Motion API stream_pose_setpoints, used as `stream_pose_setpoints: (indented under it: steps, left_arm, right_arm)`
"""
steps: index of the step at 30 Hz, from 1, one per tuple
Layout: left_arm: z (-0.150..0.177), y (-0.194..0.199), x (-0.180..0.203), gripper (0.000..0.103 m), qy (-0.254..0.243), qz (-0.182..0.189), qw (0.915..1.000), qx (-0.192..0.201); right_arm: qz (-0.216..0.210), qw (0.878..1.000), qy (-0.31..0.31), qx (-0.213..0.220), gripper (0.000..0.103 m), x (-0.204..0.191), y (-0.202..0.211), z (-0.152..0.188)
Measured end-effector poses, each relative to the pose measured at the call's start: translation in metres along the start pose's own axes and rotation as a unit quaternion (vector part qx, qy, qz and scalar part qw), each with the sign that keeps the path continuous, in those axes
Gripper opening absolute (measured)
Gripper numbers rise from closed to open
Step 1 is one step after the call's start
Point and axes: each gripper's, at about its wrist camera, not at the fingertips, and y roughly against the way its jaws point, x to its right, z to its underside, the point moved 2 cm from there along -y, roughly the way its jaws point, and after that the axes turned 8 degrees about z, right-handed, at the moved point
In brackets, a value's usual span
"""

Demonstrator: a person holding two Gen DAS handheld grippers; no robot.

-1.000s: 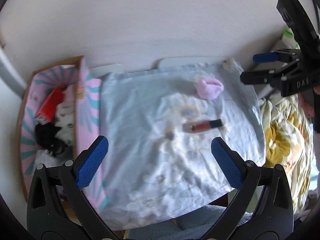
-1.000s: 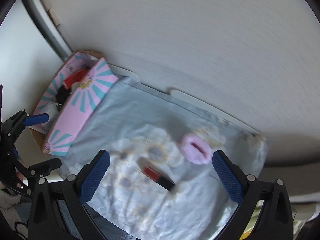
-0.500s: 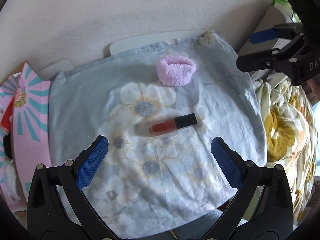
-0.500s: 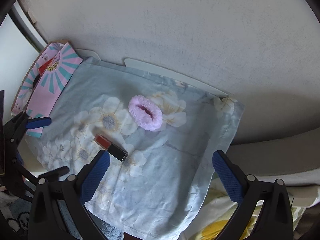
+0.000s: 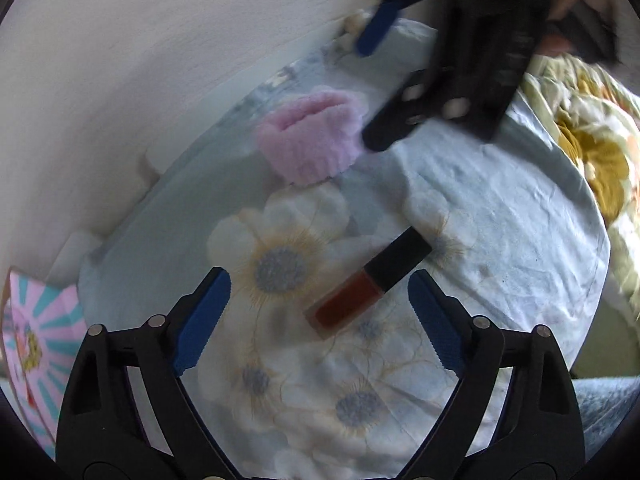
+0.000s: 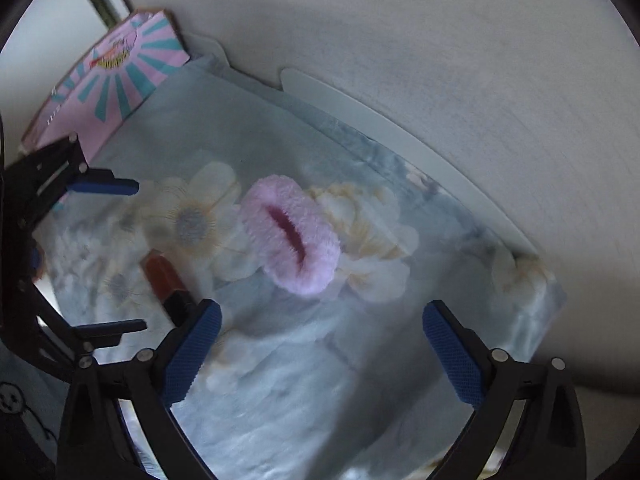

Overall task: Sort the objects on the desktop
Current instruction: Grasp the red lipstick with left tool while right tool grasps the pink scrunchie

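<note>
A: Left tongs [image 5: 316, 316]?
B: Spread, empty, hovering over the lip gloss tube [image 5: 370, 282], which lies flat on the floral cloth [image 5: 500, 216].
A: Right tongs [image 6: 320, 356]?
B: Spread too, empty, above the pink scrunchie [image 6: 290, 234]. Pink striped box [image 6: 116, 76] sits at the cloth's edge.

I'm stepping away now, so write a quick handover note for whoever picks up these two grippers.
Left gripper: open, empty, fingers either side of the lip gloss tube.
Right gripper: open, empty, over the pink scrunchie.
Both items lie loose on the floral cloth. The pink striped box sits at the cloth's left edge.
Done: nothing gripped yet.
Left: probably grasp each item and sort it, likely into the box.
</note>
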Motion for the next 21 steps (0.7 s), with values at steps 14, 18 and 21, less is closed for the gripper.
stream_pose_setpoints:
  steps: [14,18,21]
  left_arm:
    - [-0.001,-0.021,0.017,0.038,-0.079,0.054,0.9952,-0.024]
    - [0.003,-0.022,0.020,0.028,-0.095,0.061,0.9933,-0.026]
    - [0.003,-0.020,0.015,0.019,-0.088,0.072,0.9931,-0.029]
  right_arm:
    - [-0.044,0.998,0.044,-0.017,0.053,-0.014,-0.032,-0.023]
    - [-0.052,0.998,0.031,-0.018,0.043,-0.014,-0.034,-0.022]
    - [-0.060,0.998,0.004,-0.019,0.033,-0.008,-0.034,-0.020]
